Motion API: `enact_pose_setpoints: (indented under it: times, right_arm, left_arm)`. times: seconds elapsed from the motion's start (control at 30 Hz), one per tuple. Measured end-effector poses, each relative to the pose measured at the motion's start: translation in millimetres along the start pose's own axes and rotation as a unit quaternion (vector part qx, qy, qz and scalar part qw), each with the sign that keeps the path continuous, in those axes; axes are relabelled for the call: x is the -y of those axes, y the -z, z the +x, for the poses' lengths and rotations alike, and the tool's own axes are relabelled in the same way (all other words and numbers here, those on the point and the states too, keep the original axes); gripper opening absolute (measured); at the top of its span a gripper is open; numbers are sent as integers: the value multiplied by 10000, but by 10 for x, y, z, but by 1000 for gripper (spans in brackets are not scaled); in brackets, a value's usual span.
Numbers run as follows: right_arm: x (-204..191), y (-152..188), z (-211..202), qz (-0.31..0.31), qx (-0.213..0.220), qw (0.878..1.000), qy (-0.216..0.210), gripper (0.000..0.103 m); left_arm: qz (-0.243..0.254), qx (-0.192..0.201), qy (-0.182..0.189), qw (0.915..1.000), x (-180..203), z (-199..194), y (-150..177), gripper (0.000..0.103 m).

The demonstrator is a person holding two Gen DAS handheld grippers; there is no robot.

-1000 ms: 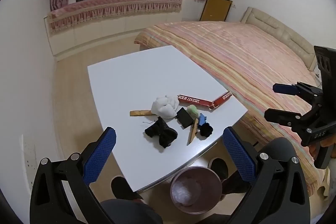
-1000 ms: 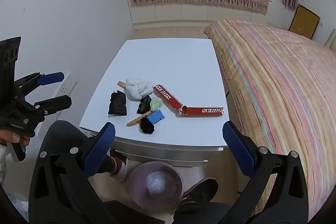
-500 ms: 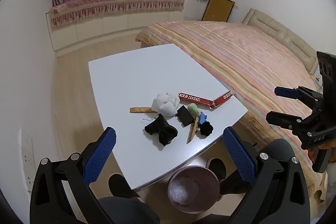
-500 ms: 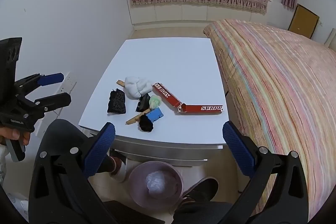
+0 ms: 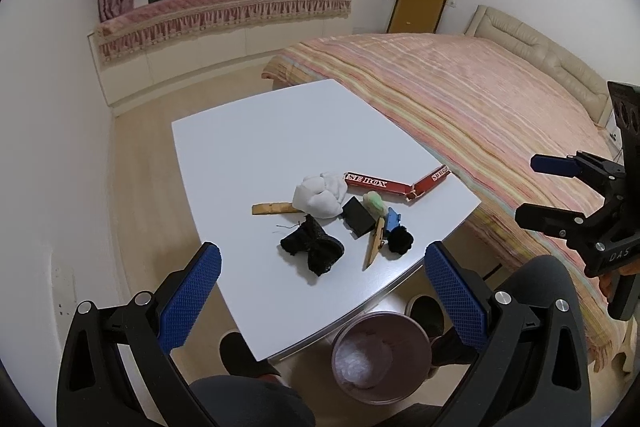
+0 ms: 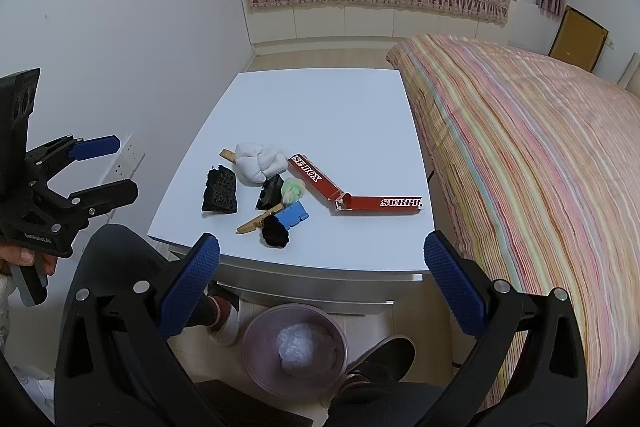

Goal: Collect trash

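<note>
Trash lies clustered near the front of a white table (image 5: 256, 139): a white crumpled wad (image 5: 320, 193), a torn red box (image 5: 384, 183), a black mesh bundle (image 5: 314, 251), a black card (image 5: 358, 217), wooden sticks (image 5: 374, 243), a green wad, a blue piece and a black pompom (image 5: 400, 241). The same pile shows in the right wrist view (image 6: 260, 161). A pink bin (image 5: 380, 355) with crumpled plastic stands on the floor below the table edge. My left gripper (image 5: 320, 291) and right gripper (image 6: 320, 287) are both open and empty, held back from the table above the bin.
A bed (image 5: 480, 99) with a striped cover runs along the table's right side. A white wall (image 6: 120, 67) is close on the left. The person's knees and shoes (image 6: 380, 351) are beside the bin.
Both views have shifted slightly, the pile sitting a little higher and farther in frame. Both grippers stay open and empty. Nothing on the table moved.
</note>
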State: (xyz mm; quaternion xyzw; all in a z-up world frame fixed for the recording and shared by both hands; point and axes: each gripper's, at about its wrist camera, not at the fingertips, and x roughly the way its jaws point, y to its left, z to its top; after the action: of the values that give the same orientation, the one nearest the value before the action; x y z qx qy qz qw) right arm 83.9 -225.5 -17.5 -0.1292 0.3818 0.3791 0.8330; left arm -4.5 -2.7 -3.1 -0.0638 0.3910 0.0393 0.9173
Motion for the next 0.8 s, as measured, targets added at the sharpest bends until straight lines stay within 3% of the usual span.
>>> enact_pose_setpoints:
  times: [0.8]
  right_arm:
    - [2,20,29,19,-79,10000,-20,100]
  left_arm:
    - [-10,28,57,10000,43,-1,-20,98]
